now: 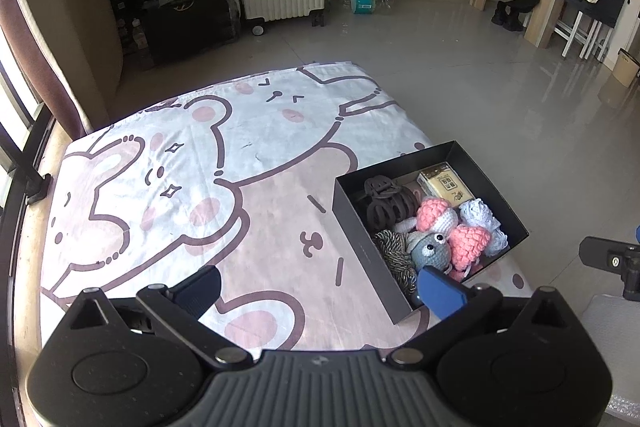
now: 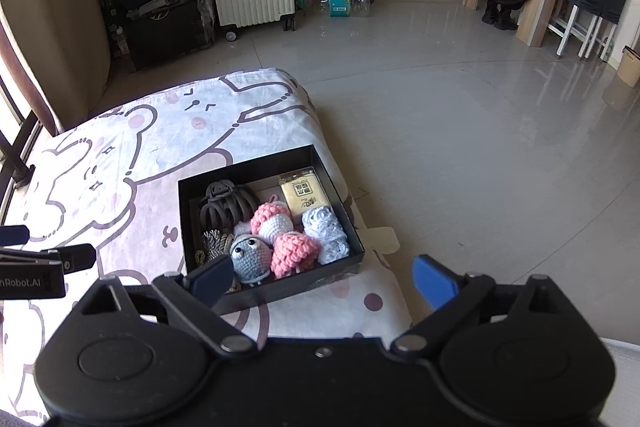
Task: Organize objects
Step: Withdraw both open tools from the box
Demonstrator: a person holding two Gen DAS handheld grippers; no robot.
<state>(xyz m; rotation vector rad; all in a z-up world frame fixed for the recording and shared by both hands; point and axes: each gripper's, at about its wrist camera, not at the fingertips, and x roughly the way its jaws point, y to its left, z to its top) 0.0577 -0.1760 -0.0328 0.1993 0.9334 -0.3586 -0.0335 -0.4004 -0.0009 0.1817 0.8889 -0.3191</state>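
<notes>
The black box [image 2: 276, 285] stands on the cartoon-print cloth [image 1: 160, 187], near its right edge. Inside the box lie a grey crochet toy [image 2: 250, 259], two pink crochet pieces [image 2: 294, 251], dark hair claws [image 2: 226, 205] and a yellow packet [image 2: 304, 191]. My left claw [image 1: 320, 289] hangs over the cloth left of the box, jaws wide apart, empty. My right claw [image 2: 322, 279] is also spread wide, just before the box.

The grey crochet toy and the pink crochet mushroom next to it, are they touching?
Touching. The right wrist view shows the grey toy pressed against the pink mushroom, no gap between them.
</notes>
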